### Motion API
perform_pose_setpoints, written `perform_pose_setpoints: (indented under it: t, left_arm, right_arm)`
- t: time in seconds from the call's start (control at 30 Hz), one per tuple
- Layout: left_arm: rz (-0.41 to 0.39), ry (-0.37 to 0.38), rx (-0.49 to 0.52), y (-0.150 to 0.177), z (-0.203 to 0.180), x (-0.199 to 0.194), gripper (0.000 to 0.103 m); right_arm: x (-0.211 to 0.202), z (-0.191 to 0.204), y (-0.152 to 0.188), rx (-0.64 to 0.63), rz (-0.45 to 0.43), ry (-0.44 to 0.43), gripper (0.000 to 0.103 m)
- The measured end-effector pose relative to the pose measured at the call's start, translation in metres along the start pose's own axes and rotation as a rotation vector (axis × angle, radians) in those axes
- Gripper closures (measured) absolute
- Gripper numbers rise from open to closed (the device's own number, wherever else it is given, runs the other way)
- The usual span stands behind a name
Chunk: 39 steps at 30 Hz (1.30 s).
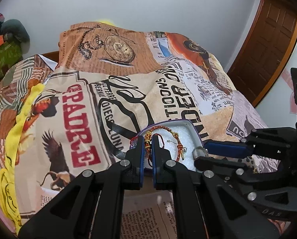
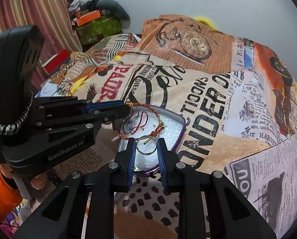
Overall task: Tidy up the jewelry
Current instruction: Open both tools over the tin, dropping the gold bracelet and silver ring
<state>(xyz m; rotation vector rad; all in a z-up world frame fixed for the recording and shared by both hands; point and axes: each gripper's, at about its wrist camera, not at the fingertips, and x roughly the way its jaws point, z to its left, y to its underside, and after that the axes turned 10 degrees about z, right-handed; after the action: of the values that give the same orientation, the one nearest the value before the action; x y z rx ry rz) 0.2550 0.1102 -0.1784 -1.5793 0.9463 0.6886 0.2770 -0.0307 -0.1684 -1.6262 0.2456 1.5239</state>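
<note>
A small purple-rimmed jewelry box (image 1: 196, 129) (image 2: 180, 127) with white foam lining lies on the printed cloth. A red-and-gold braided thread bracelet (image 1: 162, 129) (image 2: 140, 107) lies partly inside it. My left gripper (image 1: 147, 139) is shut on the bracelet's beaded end over the box's left rim; it shows from the side in the right wrist view (image 2: 128, 107). My right gripper (image 2: 146, 145) is shut on a thin silver ring (image 2: 146, 146), held over the box's near edge. The ring also shows in the left wrist view (image 1: 199, 153), as does the right gripper (image 1: 204, 151).
A newspaper-print cloth (image 1: 88, 99) (image 2: 238, 109) covers the whole surface in folds. A yellow cloth (image 1: 15, 135) lies at its left edge. Bags and boxes (image 2: 96, 23) are piled at the back left by a curtain. A wooden door (image 1: 267, 45) stands at the right.
</note>
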Motion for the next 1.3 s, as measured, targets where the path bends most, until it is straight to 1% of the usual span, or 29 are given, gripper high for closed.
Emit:
perform_pose_setpoints:
  t: [0.1,0.27,0.37,0.47,0.57,0.67,0.7,0.77,0.83,0.87,1.0,1.17,1.3]
  left_arm:
    - [0.001,-0.003,0.015,0.001,-0.003,-0.001,0.098]
    - [-0.001,-0.037,0.032,0.003,-0.008,-0.007,0.098]
    - [-0.004,-0.062,0.034,0.004,-0.007,-0.011,0.096]
    - [-0.009,-0.068,0.007,0.007,-0.001,-0.019,0.091]
    - [-0.022,-0.051,-0.041,0.012,0.007,-0.029,0.085]
    - [-0.037,-0.054,-0.07,0.017,0.014,-0.04,0.082]
    - [-0.041,-0.057,-0.076,0.018,0.016,-0.043,0.082]
    - [-0.046,-0.067,-0.083,0.021,0.018,-0.049,0.08]
    - [-0.049,-0.085,-0.081,0.023,0.018,-0.053,0.078]
    - [-0.05,-0.092,-0.078,0.024,0.018,-0.055,0.077]
    - [-0.052,-0.101,-0.065,0.029,0.015,-0.065,0.077]
    - [-0.066,-0.094,-0.048,0.031,0.004,-0.077,0.076]
    - [-0.084,-0.081,-0.028,0.031,-0.01,-0.087,0.07]
  right_arm:
    - [0.003,0.001,0.0,-0.007,0.01,0.004,0.083]
    - [0.007,0.003,-0.001,-0.016,0.023,0.009,0.083]
    - [0.008,0.004,-0.001,-0.022,0.022,0.021,0.083]
    - [0.008,0.005,-0.002,-0.032,0.023,0.036,0.083]
    - [0.008,0.006,-0.001,-0.032,0.032,0.034,0.083]
    - [0.009,0.009,-0.002,-0.039,0.037,0.053,0.083]
    - [0.008,0.009,-0.002,-0.041,0.038,0.065,0.082]
    - [0.007,0.01,-0.002,-0.041,0.038,0.08,0.076]
    - [0.003,0.01,-0.001,-0.038,0.027,0.09,0.067]
    - [0.0,0.009,-0.001,-0.034,0.018,0.092,0.066]
    - [-0.015,0.008,0.002,-0.023,-0.013,0.086,0.066]
    - [-0.041,0.006,0.007,-0.019,-0.07,0.113,0.066]
    - [-0.068,0.001,0.018,-0.006,-0.126,0.127,0.066]
